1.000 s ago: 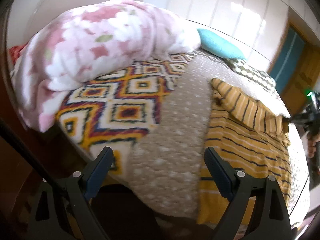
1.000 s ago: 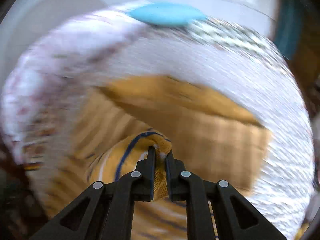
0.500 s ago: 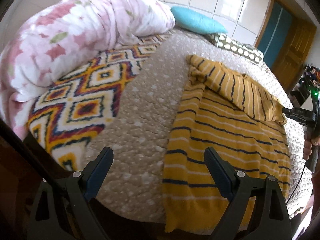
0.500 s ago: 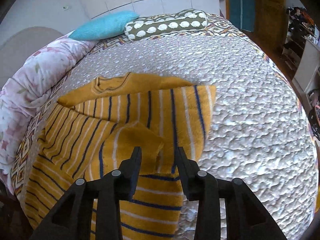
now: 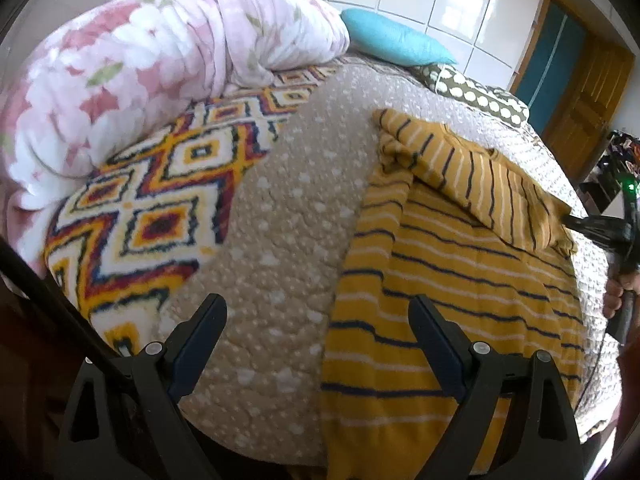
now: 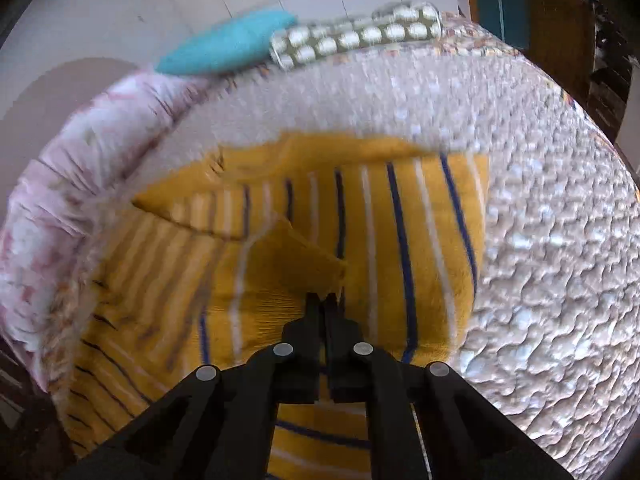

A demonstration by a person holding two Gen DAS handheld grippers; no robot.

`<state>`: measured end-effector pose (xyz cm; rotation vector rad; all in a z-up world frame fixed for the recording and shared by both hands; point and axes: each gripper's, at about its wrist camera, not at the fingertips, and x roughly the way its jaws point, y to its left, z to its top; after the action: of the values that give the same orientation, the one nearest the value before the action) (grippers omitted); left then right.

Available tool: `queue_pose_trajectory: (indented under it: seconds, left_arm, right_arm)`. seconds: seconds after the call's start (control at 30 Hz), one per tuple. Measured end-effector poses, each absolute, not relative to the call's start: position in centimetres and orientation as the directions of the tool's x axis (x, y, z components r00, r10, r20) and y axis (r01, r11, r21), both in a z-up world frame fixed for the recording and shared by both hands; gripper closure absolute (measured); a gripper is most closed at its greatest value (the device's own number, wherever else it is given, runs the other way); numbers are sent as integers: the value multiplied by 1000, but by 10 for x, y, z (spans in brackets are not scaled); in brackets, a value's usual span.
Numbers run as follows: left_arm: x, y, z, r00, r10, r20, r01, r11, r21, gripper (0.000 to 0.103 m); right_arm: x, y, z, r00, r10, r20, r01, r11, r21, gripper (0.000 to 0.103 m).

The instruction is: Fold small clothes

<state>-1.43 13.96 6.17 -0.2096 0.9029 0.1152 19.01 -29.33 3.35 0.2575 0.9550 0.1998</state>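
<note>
Lying flat on the bed (image 5: 280, 216) ahead of both tongs, yellow striped top (image 6: 400, 240) with sleeve folded across, right tongs (image 6: 323, 300) just closing, clamping a sleeve corner, left tongs (image 5: 316, 312) standing wide apart, holding nothing, hovering over its left edge.

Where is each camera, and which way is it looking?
Left wrist: sits on the left tongs, looks down across the bed at the striped top; its own open fingers show, and at the right edge the right tongs with a hand.
Right wrist: sits on the right tongs, looks down at the top's folded part toward the pillows; its tongs have just closed on the cloth.
Shared: the striped top, the blue pillow, the spotted pillow, the flowery blanket.
</note>
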Motion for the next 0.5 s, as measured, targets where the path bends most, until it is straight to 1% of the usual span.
queue_pose_trajectory:
  seconds: [0.07, 0.13, 0.17, 0.2, 0.23, 0.27, 0.3, 0.33, 0.4, 0.5]
  left_arm:
    - [-10, 143, 61, 615, 19, -788, -191, 973, -126, 12]
    - [-7, 147, 60, 614, 15, -789, -193, 972, -132, 12]
    - [-5, 149, 59, 612, 16, -791, -197, 972, -132, 12]
    - [-4, 151, 58, 607, 20, -795, -202, 971, -130, 12]
    - [-3, 152, 56, 602, 18, -798, -205, 970, -133, 12]
    - [-2, 153, 54, 597, 4, -803, -197, 970, -141, 12]
    - [0, 153, 52, 590, -17, -807, -180, 972, -151, 13]
    - [1, 152, 50, 585, -31, -810, -165, 974, -157, 16]
    - [7, 150, 43, 565, -70, -822, -126, 977, -169, 24]
    - [19, 150, 30, 534, -181, -826, -76, 962, -261, 25]
  right_arm:
    - [191, -301, 41, 580, 162, -799, 5, 979, 202, 100]
    - [193, -306, 38, 566, -28, -824, 81, 996, 22, 100]
    - [190, -311, 36, 555, -92, -827, 112, 993, -35, 99]
    - [186, -316, 37, 552, -77, -830, 116, 993, -15, 93]
    - [180, -323, 38, 551, -27, -834, 112, 993, 42, 86]
    - [173, -329, 38, 552, 19, -834, 108, 990, 94, 68]
    - [162, -333, 39, 557, 57, -829, 104, 985, 138, 56]
    - [151, -336, 39, 565, 86, -821, 98, 981, 170, 54]
    - [127, -338, 33, 559, 142, -817, 80, 971, 224, 54]
    - [93, -342, 12, 519, 219, -826, 82, 949, 303, 54]
